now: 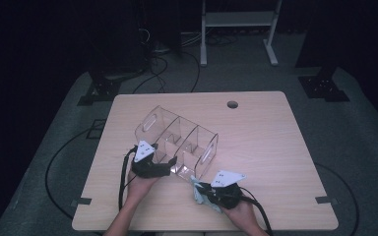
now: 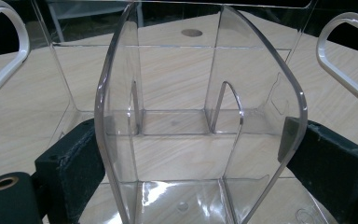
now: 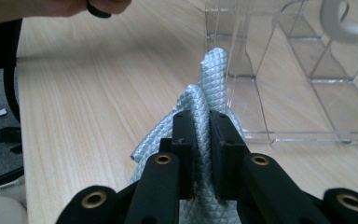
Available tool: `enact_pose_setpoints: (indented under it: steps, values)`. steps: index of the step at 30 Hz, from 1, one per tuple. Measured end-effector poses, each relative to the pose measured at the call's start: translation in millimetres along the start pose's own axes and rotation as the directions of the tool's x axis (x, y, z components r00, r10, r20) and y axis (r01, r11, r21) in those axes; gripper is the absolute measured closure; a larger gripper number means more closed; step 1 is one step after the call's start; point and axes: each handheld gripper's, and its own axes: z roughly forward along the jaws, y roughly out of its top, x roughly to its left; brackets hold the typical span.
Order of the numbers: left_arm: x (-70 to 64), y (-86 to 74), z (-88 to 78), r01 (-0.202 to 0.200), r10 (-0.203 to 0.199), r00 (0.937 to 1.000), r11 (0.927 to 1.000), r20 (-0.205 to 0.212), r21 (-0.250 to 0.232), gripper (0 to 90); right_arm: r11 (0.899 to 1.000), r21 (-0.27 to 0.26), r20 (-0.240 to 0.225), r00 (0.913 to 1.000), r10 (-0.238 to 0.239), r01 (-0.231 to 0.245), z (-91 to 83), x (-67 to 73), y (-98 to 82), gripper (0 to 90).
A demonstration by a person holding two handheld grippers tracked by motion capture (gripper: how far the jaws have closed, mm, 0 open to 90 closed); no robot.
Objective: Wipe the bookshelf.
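A clear plastic organizer (image 1: 177,140) with several compartments and a cut-out handle at each end lies askew on the wooden table (image 1: 266,128). My left gripper (image 1: 170,167) stands at its near side. In the left gripper view the jaws are spread wide, with the pads pressed on both sides of a curved end section of the organizer (image 2: 191,93), so the left gripper (image 2: 193,140) grips it. My right gripper (image 1: 202,189) is near the organizer's near right corner, shut on a pale blue textured cloth (image 1: 199,194). The cloth (image 3: 209,74) rises bunched from between the jaws of the right gripper (image 3: 203,126), beside the organizer (image 3: 307,70).
A round cable hole (image 1: 232,104) sits near the table's far edge. A white metal frame (image 1: 238,19) and cables lie on the floor beyond. The person's left hand (image 3: 74,5) appears at the top of the right gripper view.
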Motion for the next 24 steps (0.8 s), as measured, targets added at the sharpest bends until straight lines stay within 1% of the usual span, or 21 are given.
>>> enact_pose_setpoints:
  steps: [4,6,9,10,11,14,18,19,21,24]
  values:
    - [1.5,-0.3,-0.4,0.001,-0.001,1.0000,1.0000,-0.003,-0.004,7.6,0.999,0.037,-0.012,0.9997,0.024,-0.023,3.4,-4.7,-5.3,80.8]
    - [2.1,-0.4,-1.0,-0.001,0.001,1.0000,1.0000,-0.005,0.000,7.6,0.998,0.049,-0.014,0.9987,0.049,-0.048,4.5,-7.6,-8.3,80.8]
    - [3.3,-0.6,-1.9,0.000,0.000,1.0000,1.0000,-0.003,0.000,7.7,0.994,0.054,-0.024,0.9954,0.093,-0.092,5.2,-16.7,-12.7,80.9]
    - [4.1,-0.9,-2.4,-0.001,0.001,1.0000,1.0000,-0.003,-0.001,7.7,0.994,0.052,-0.003,0.9951,0.099,-0.099,4.0,-19.6,-13.5,80.9]
    - [4.5,-1.2,-2.7,-0.001,0.001,1.0000,1.0000,-0.002,-0.002,7.7,0.993,0.049,0.007,0.9944,0.106,-0.106,2.3,-22.2,-13.8,80.9]
    - [3.9,-1.6,-2.7,0.002,-0.002,1.0000,1.0000,-0.005,-0.004,7.7,0.989,0.015,0.023,0.9892,0.145,-0.145,-2.4,-31.6,-12.5,80.9]
    - [3.0,-2.0,-3.1,0.003,-0.003,1.0000,1.0000,-0.004,-0.005,7.7,0.985,-0.022,0.040,0.9845,0.171,-0.170,-4.6,-41.1,-7.6,80.8]
    - [2.7,-2.0,-3.2,0.002,-0.002,1.0000,1.0000,-0.003,-0.005,7.7,0.984,-0.031,0.038,0.9838,0.175,-0.174,-4.3,-42.0,-5.8,80.8]
    - [2.3,-2.1,-3.2,0.001,-0.001,1.0000,1.0000,-0.003,-0.006,7.7,0.983,-0.051,0.015,0.9842,0.176,-0.175,-2.4,-41.0,-1.8,80.8]
    - [1.5,-1.8,-3.3,-0.001,0.001,1.0000,1.0000,-0.002,-0.003,7.7,0.987,-0.050,-0.024,0.9883,0.151,-0.152,3.4,-32.7,0.8,80.7]
